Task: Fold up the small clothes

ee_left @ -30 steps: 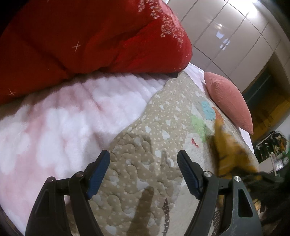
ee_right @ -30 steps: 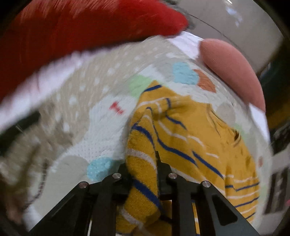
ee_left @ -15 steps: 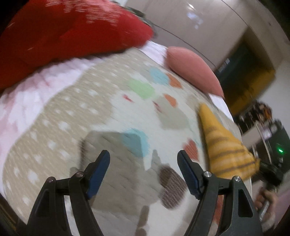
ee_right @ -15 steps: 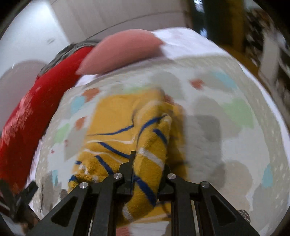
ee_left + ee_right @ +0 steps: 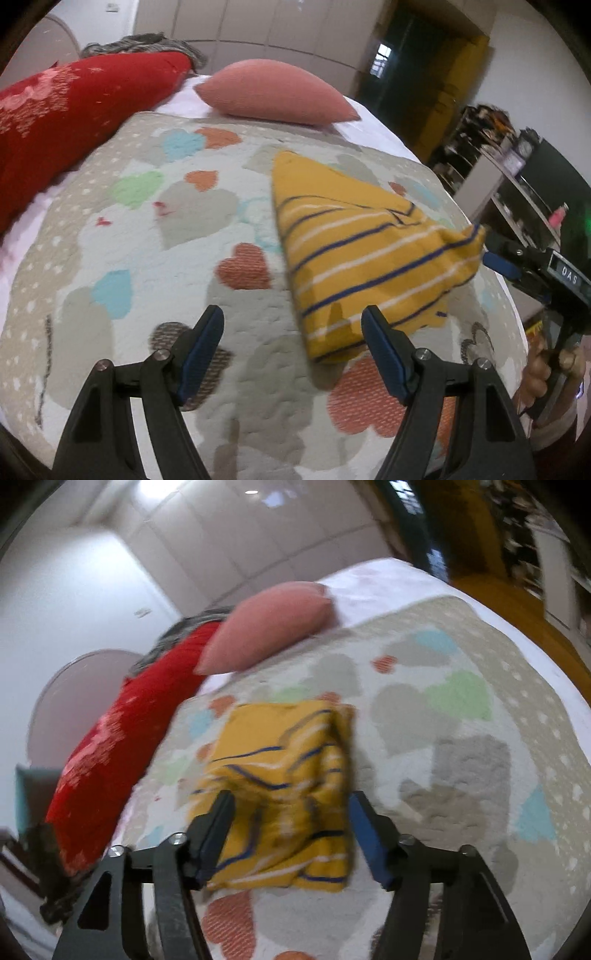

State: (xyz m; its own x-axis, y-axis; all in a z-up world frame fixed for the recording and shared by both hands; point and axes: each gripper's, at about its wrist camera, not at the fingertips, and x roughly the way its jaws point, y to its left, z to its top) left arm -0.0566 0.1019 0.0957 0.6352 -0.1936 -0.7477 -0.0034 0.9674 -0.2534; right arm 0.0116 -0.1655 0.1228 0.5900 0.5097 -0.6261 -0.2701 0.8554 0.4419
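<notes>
Yellow striped top (image 5: 284, 797) lies folded on heart-print quilt (image 5: 155, 236), near pink pillow (image 5: 273, 94). Right gripper (image 5: 291, 834) spread wide above it; left gripper (image 5: 291, 347) spread too, holding nothing.

Heart quilt (image 5: 155, 236), pink pillow (image 5: 273, 98), red blanket (image 5: 62, 110).

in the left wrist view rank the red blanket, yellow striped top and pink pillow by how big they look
1. red blanket, cut off by the frame edge
2. yellow striped top, nearer the camera
3. pink pillow, farther back, so its real size is unsure
</notes>
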